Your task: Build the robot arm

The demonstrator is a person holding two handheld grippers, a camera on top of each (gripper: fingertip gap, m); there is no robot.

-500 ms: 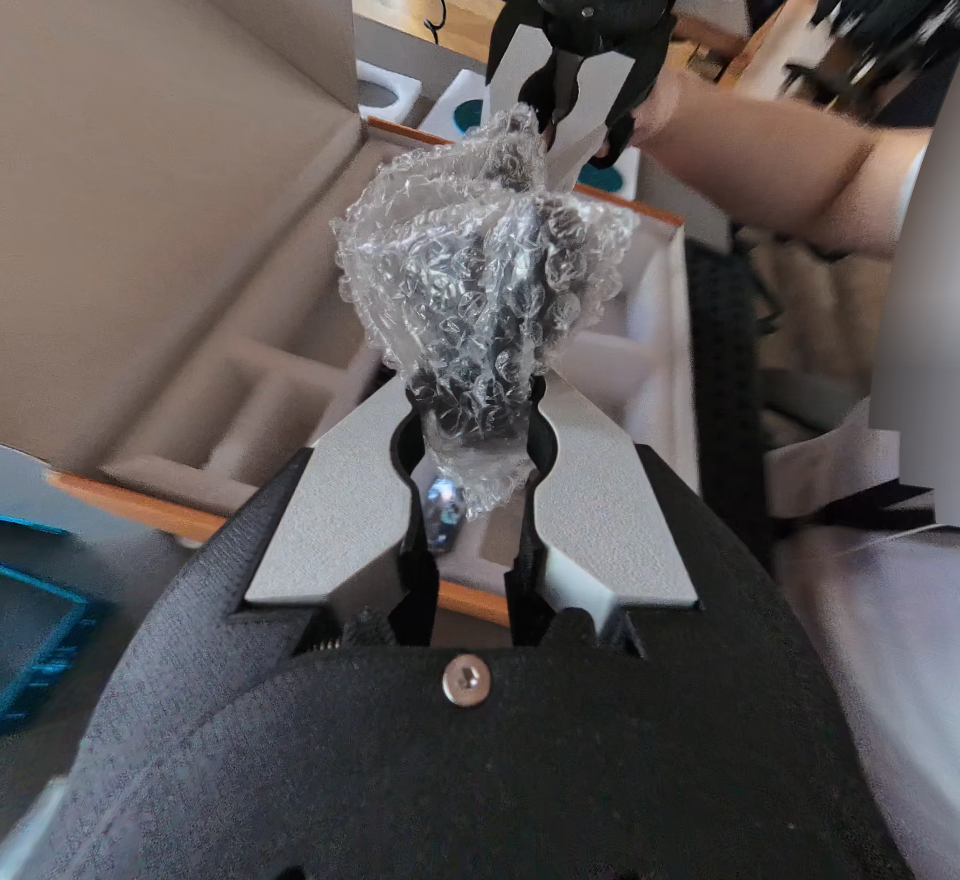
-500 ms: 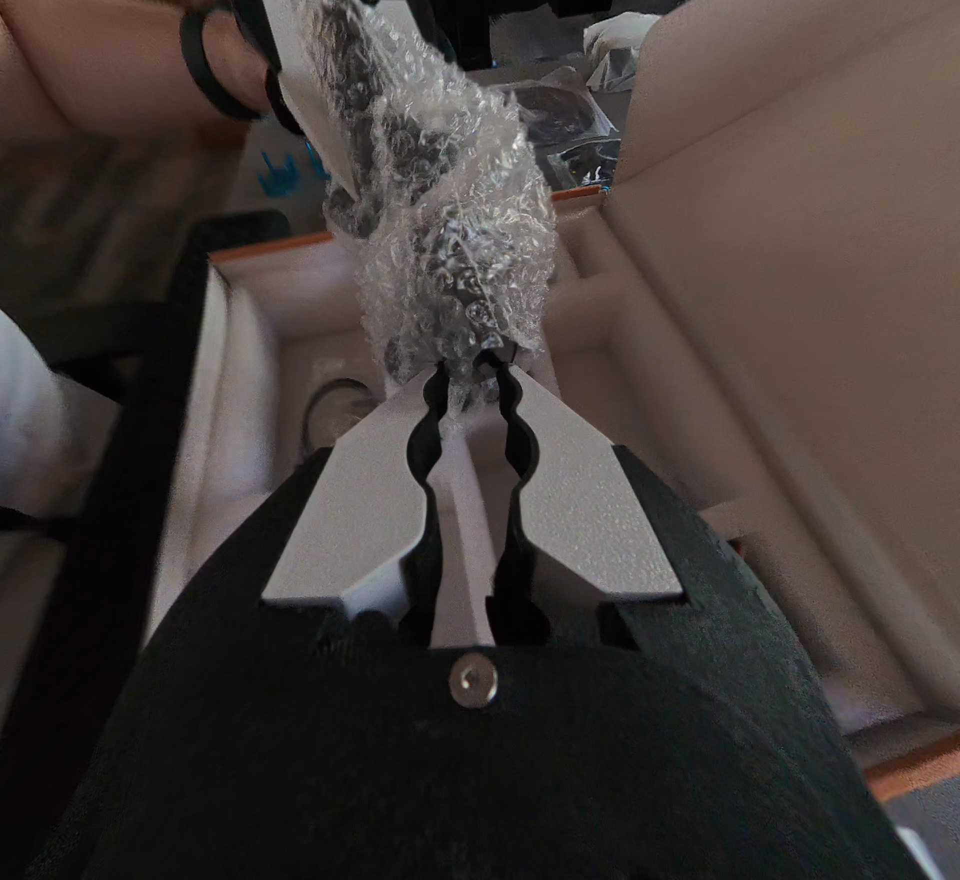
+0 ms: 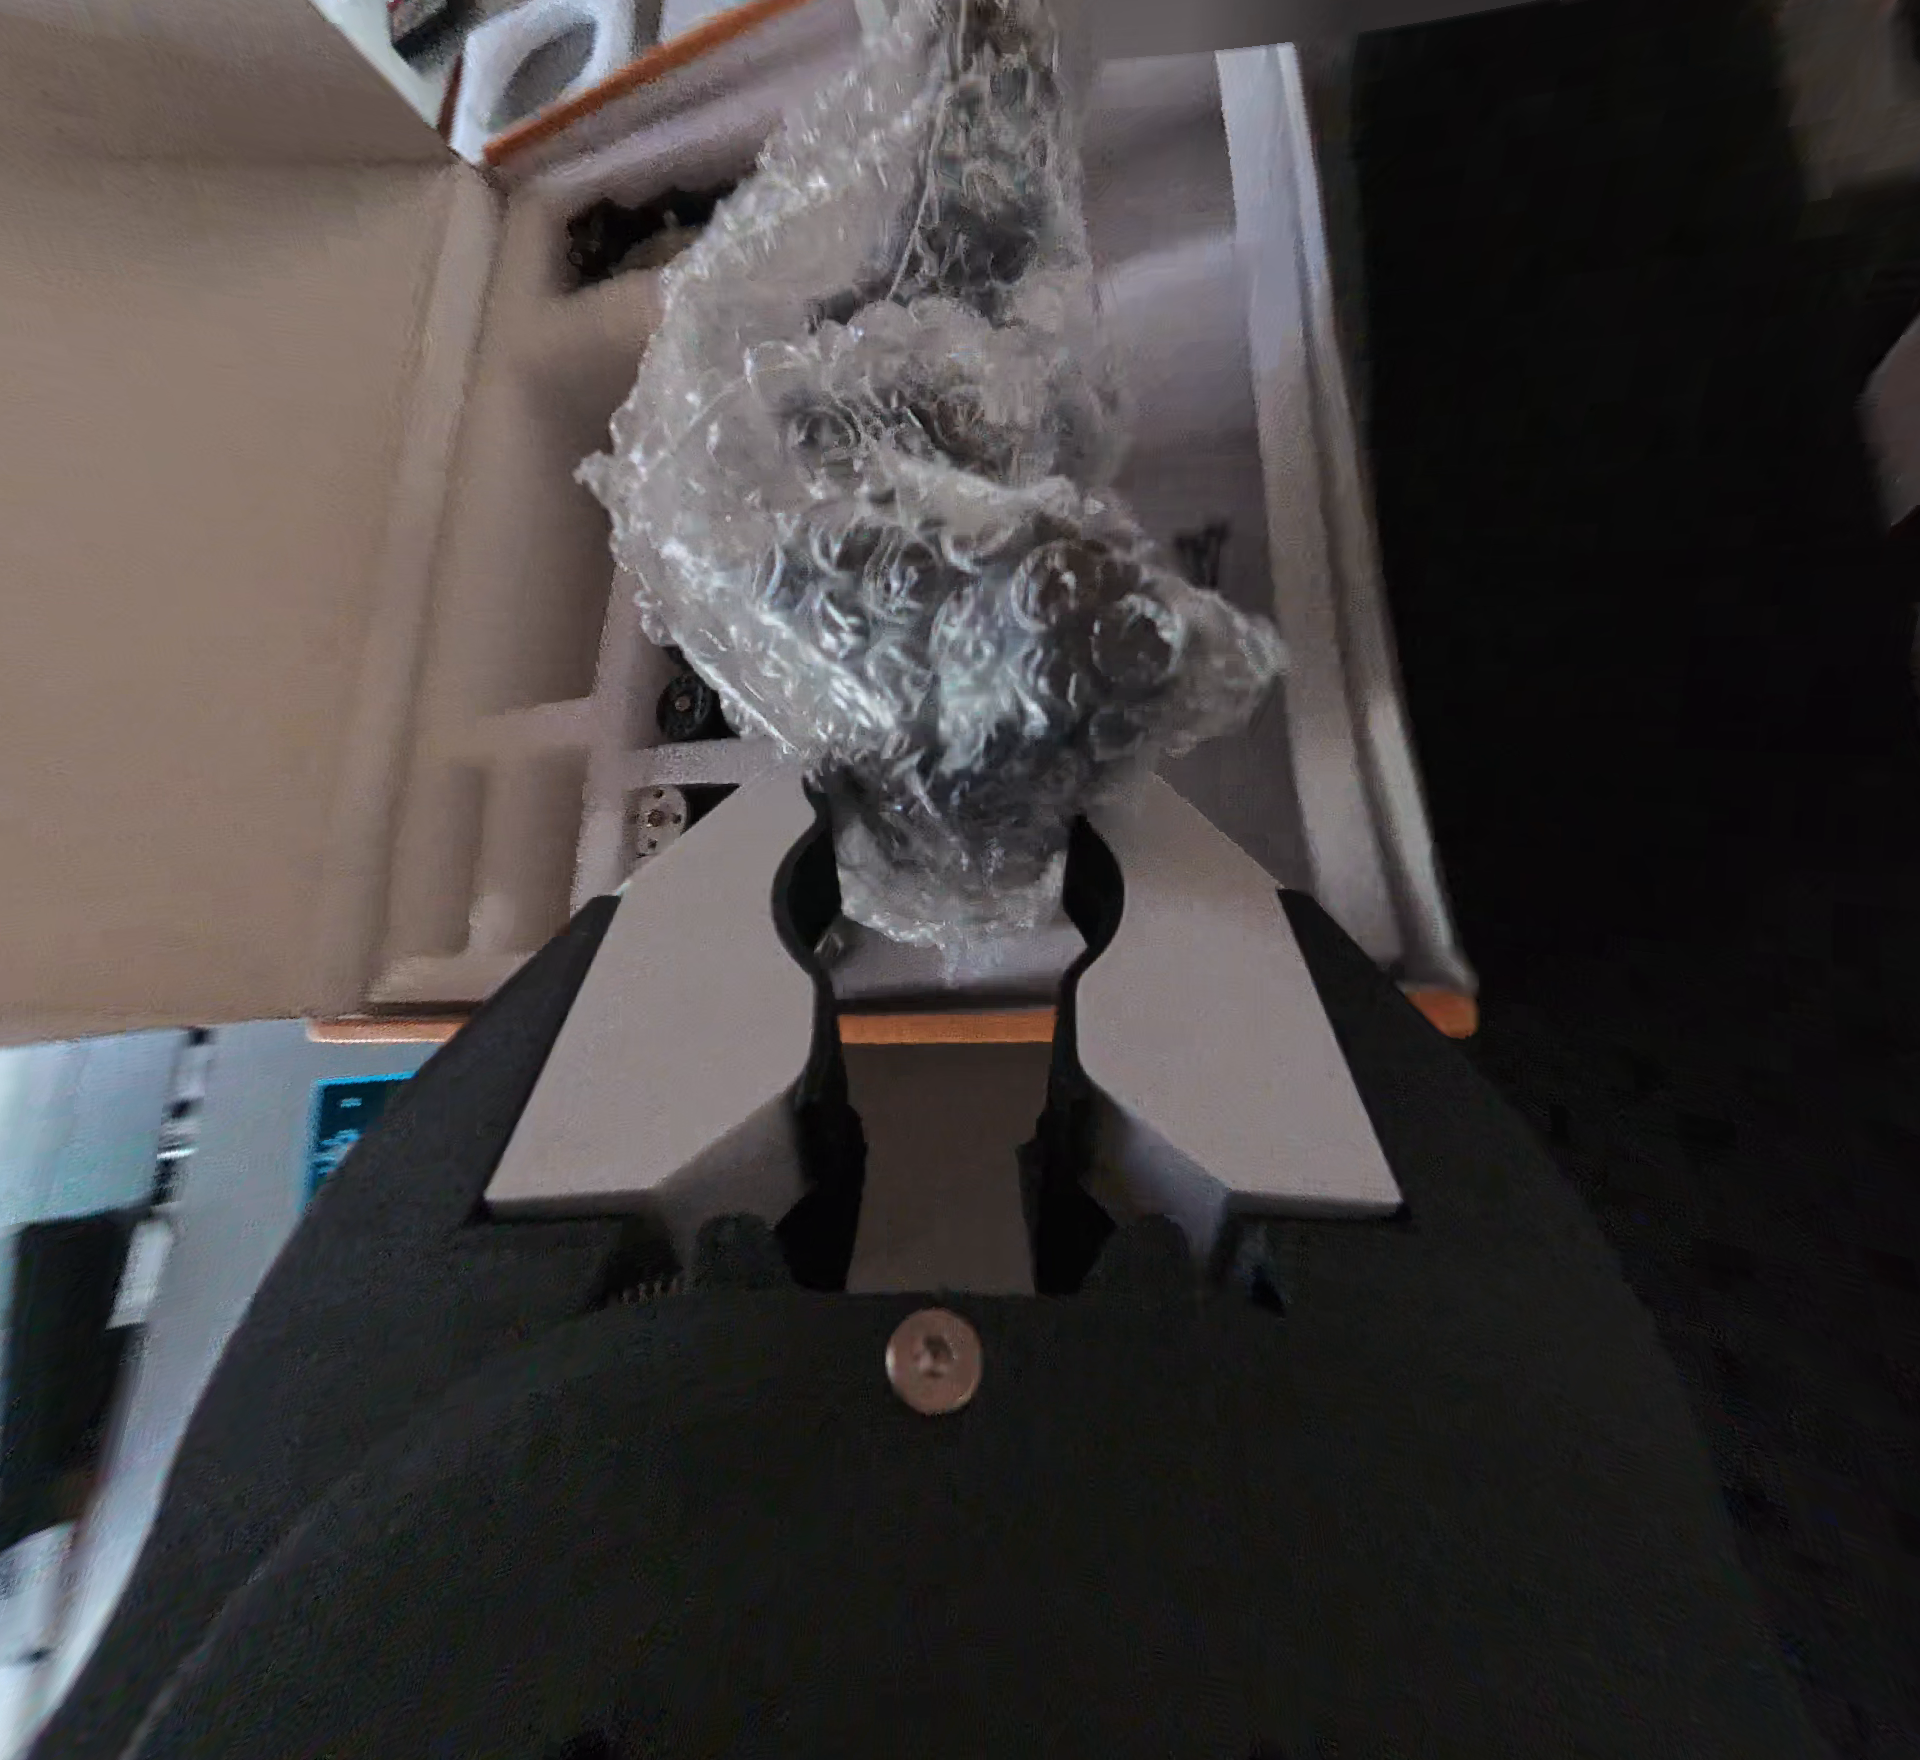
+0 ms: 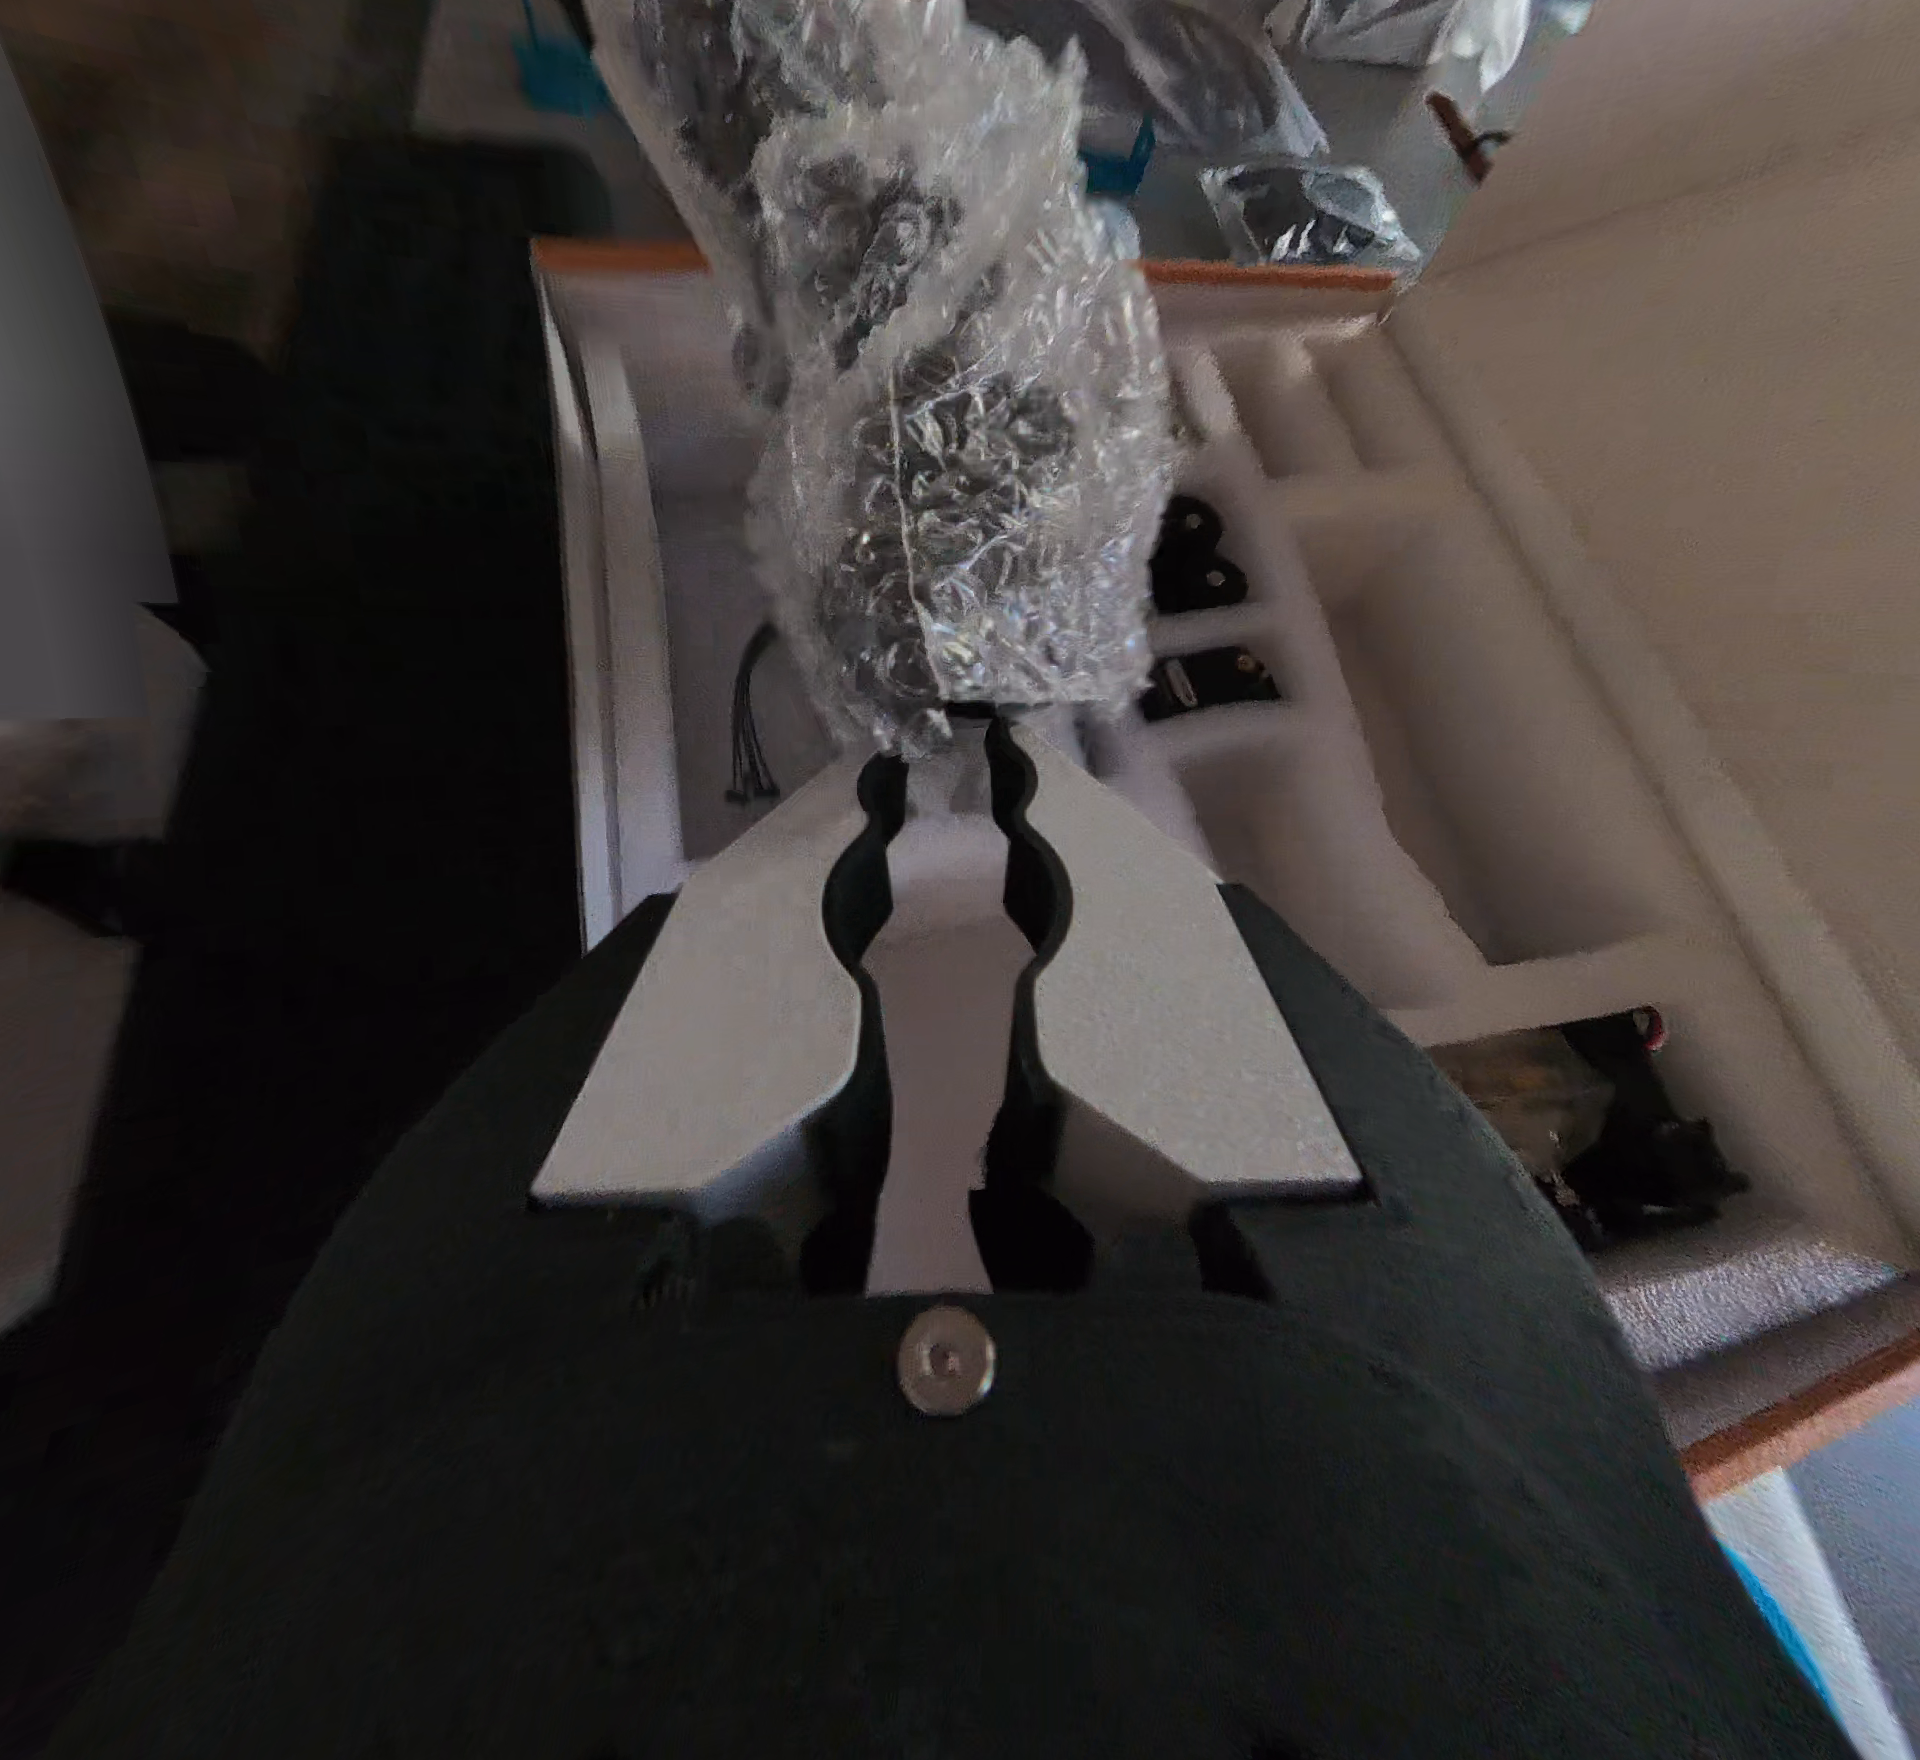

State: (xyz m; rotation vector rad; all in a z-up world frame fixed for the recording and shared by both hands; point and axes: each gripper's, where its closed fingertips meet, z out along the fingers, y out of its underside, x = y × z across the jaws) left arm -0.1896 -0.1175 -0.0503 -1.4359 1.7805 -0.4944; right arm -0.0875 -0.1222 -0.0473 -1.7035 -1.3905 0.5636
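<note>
We hold a bubble-wrap bundle (image 3: 935, 505) between our two grippers, above an open box (image 3: 1340, 505). Something dark shows through the clear wrap, but we cannot tell what it is. Our left gripper (image 3: 948, 843) is clamped on the near end of the bundle in the left wrist view, the wrap bulging out from between its grey fingers (image 3: 686, 1014). Our right gripper (image 4: 951, 739) pinches the other end with just its fingertips, jaws nearly together. At the far top of each view the opposite gripper appears, gripping its end of the wrap.

Below the bundle, the box has a white foam insert (image 4: 1382, 671) cut into compartments; several hold small black parts (image 4: 1195, 557), and a bunch of thin dark wires (image 4: 750, 723) lies in one on the left. The beige lid (image 3: 208, 484) stands open at the side. Beyond the box, more plastic-bagged items (image 4: 1299, 209) lie on the table.
</note>
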